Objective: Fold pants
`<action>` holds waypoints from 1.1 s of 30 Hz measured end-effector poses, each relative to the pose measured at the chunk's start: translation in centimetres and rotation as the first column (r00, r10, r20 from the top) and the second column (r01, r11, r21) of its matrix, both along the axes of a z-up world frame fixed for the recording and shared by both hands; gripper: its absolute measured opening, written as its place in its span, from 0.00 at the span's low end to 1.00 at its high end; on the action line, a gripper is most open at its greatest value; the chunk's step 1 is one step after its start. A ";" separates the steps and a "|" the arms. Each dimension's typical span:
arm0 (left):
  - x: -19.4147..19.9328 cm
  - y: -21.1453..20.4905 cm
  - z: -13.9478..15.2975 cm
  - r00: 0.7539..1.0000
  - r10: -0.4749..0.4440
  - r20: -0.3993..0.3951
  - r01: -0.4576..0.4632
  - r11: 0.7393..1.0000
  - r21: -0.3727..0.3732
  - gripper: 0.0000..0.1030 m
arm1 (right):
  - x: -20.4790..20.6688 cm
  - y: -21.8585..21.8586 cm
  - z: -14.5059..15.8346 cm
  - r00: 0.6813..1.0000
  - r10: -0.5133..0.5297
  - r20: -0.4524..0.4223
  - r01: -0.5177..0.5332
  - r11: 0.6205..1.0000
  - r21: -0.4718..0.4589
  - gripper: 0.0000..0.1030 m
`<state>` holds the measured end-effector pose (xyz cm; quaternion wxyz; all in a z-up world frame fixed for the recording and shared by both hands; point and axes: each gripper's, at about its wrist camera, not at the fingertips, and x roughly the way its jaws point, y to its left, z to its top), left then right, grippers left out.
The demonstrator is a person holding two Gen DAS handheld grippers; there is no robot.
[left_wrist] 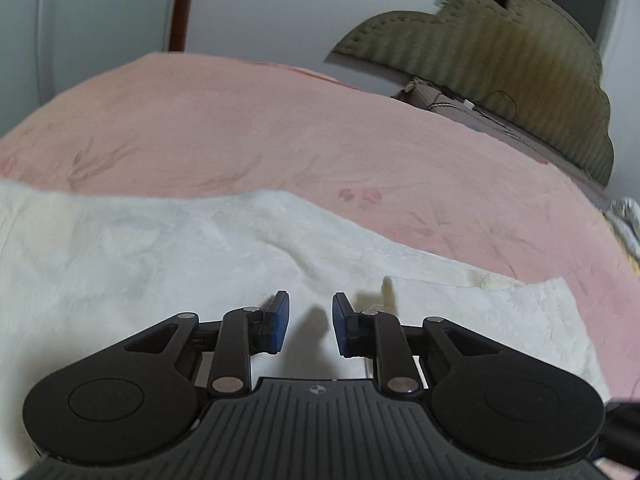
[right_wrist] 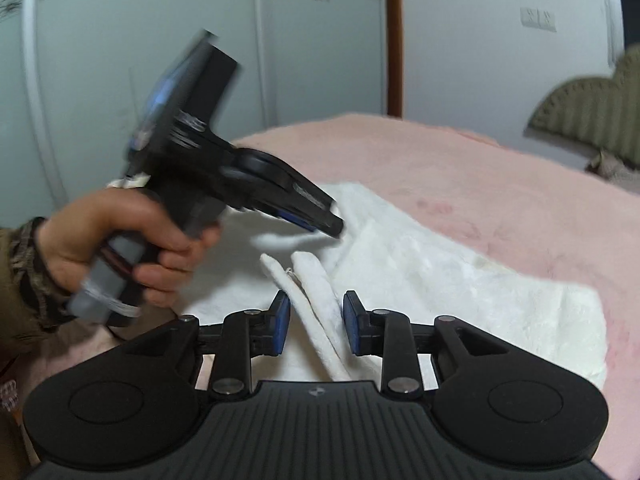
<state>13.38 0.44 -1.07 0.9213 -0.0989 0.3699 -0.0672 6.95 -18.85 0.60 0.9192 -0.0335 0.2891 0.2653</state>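
With both my left gripper (left_wrist: 310, 326) and right gripper (right_wrist: 314, 322) spread and holding nothing, the soft, limp white pants (left_wrist: 160, 264) lie on the pink bed (left_wrist: 240, 120), best pinched at a folded edge.

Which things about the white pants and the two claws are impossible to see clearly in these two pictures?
- Right wrist view: the left claw is motion-blurred, so its opening is unreadable there.
- Right wrist view: the right claw body hides the near end of the drawstring.
- Left wrist view: the white pants run off the left edge and under the claw body.
- Both views: waistband and leg ends are indistinguishable.
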 end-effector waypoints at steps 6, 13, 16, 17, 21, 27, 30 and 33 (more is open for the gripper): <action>-1.3 0.3 0.9 1.000 0.010 0.021 -0.010 1.000 0.027 0.58 | -0.2 0.7 -0.9 0.983 0.170 -0.070 -0.170 0.985 0.001 0.58; 1.0 0.2 -0.9 0.982 -0.117 -0.147 0.076 0.963 -0.257 0.63 | -1.4 -0.8 -0.2 0.997 0.045 0.055 -0.043 0.998 -0.046 0.57; 1.5 0.2 -1.4 0.980 -0.117 -0.162 0.061 0.947 -0.316 0.64 | -1.2 0.4 -1.3 0.997 0.057 0.048 -0.050 0.991 -0.126 0.57; 1.6 0.2 -1.4 0.979 -0.124 -0.164 0.064 0.941 -0.331 0.64 | -1.3 0.7 -1.8 0.997 0.064 0.043 -0.058 0.989 -0.136 0.57; 2.2 -0.4 -1.8 0.977 -0.150 -0.154 0.088 0.932 -0.350 0.12 | -1.5 2.0 -2.8 0.996 0.083 0.038 -0.077 0.986 -0.150 0.57; 1.1 -1.1 -0.4 0.992 -0.119 -0.030 0.106 0.957 -0.269 0.03 | -0.9 2.2 -2.6 0.996 0.054 0.072 -0.047 0.993 -0.105 0.57; 1.2 -1.8 -0.4 0.994 -0.106 0.001 0.105 0.979 -0.176 0.04 | 0.2 1.2 -2.1 0.998 0.014 0.064 -0.014 1.000 -0.002 0.57; 1.9 -2.6 -1.6 0.991 -0.125 -0.041 0.120 0.986 -0.115 0.06 | 1.8 0.2 -3.3 0.999 -0.027 -0.031 0.029 0.997 0.072 0.57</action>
